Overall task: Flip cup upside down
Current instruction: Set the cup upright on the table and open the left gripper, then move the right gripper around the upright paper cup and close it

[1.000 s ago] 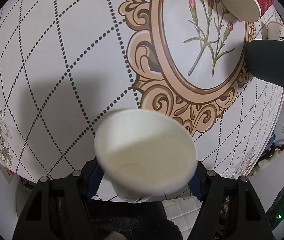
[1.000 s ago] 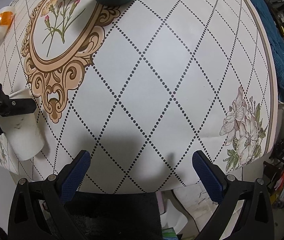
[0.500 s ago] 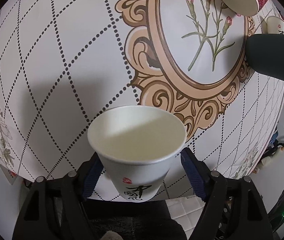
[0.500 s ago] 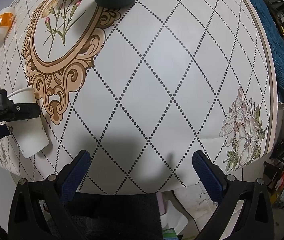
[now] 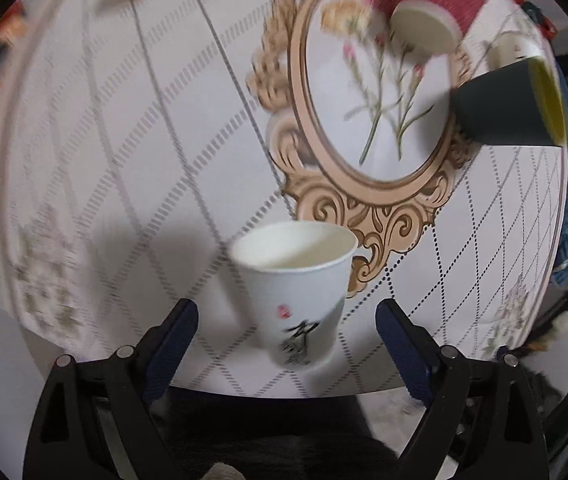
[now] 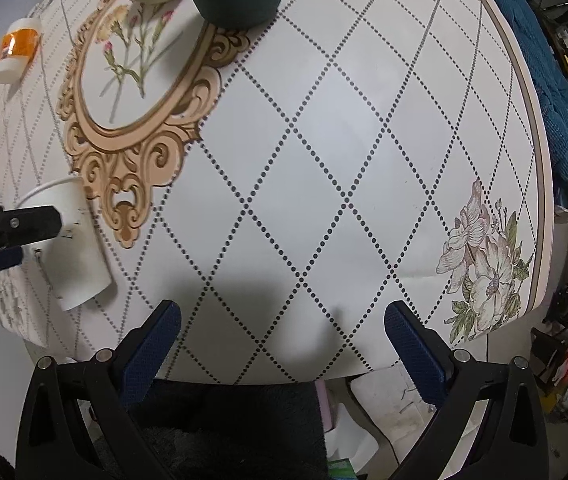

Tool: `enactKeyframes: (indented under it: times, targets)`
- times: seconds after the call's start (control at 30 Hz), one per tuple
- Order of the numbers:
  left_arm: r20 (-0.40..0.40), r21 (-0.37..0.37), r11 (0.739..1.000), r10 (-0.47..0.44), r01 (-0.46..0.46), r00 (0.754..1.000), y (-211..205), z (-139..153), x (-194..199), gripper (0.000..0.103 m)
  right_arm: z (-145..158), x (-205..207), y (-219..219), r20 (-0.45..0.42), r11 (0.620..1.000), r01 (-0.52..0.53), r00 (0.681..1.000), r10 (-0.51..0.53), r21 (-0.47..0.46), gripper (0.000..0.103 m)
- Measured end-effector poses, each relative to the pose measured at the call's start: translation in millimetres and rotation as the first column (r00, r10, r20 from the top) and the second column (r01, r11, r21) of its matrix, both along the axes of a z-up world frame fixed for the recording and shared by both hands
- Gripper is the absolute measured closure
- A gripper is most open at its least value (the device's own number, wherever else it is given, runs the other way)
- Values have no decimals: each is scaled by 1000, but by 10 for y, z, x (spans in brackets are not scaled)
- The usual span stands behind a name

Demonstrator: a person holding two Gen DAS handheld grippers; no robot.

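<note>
The left gripper [image 5: 287,336] has its blue-padded jaws spread wide, and they hold nothing. The white paper cup with black brush writing [image 5: 297,288] stands between them, mouth up, near the front edge of the round patterned table [image 5: 132,152]; the pads seem to be clear of its wall on both sides. The cup is not yet upside down. To do the turn well, I judge the jaws should close on the middle of the wall, softly, because thin paper folds easily. Then the cup should be lifted free of the table before the wrist rolls, and set down flat on its rim.

The right gripper [image 6: 284,348] is also wide open and holds nothing, over bare table well apart from the cup.

Farther away lie a dark green cup with yellow inside [image 5: 507,108], on its side, and a red ribbed paper cup [image 5: 439,4], also tipped. A small orange and white bottle [image 6: 16,50] lies at the far left. All are well apart from the white cup, so nothing seems to stand in the way.
</note>
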State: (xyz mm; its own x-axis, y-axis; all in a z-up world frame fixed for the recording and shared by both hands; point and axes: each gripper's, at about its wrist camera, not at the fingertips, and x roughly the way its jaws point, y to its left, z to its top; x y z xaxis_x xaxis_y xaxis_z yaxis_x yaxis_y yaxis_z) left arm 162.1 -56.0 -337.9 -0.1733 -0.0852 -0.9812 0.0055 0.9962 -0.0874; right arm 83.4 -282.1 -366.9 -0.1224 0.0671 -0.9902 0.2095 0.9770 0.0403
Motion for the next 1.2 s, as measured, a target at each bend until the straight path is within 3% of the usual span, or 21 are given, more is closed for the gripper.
enactKeyframes:
  times: [0.3,0.6,0.9,1.13,1.17,1.2]
  targets:
    - [211,164,986,-67,32,975,334,799,-465,12,744,-97,309,159,995,-97,983,93,16,0]
    - [322,150,989,-41,-8,946,598,1344,-792,12,1407,-215,664,279,984,-177,946,165,21,0]
    - [344,123,992,-58,17,937,847,1477,-1000,12,1754,-460,897,318,989,-149,938,137,12,0]
    - [377,109,994,-43,2,925,1079,1475,-1020,12,1850,-552,1061,331,992,-124,937,115,6,0]
    - [382,109,994,-40,-1,923,1105,1464,-1012,10,1861,-548,1080,335,992,-124,935,117,1,0]
    - [383,114,993,-36,-8,923,1136,1441,-991,1,1865,-538,1100,336,992,-128,934,121,-1,0]
